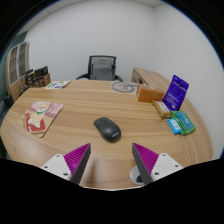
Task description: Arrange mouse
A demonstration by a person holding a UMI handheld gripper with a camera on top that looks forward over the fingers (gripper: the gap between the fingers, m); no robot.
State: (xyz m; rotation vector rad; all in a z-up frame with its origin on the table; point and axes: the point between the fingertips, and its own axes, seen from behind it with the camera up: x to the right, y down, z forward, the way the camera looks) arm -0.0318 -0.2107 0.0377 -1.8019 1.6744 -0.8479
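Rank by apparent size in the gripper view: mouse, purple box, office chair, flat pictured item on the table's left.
1. office chair
2. flat pictured item
3. purple box and mouse, too close to rank

The chair sits farthest away, so its true size is understated. The gripper is open, mouse just ahead.

Just one cam here, riding on the gripper [112, 160] and looking forward and down along its two fingers from above the near edge of the table [90, 105], toward the far edge and an office chair [103, 67].
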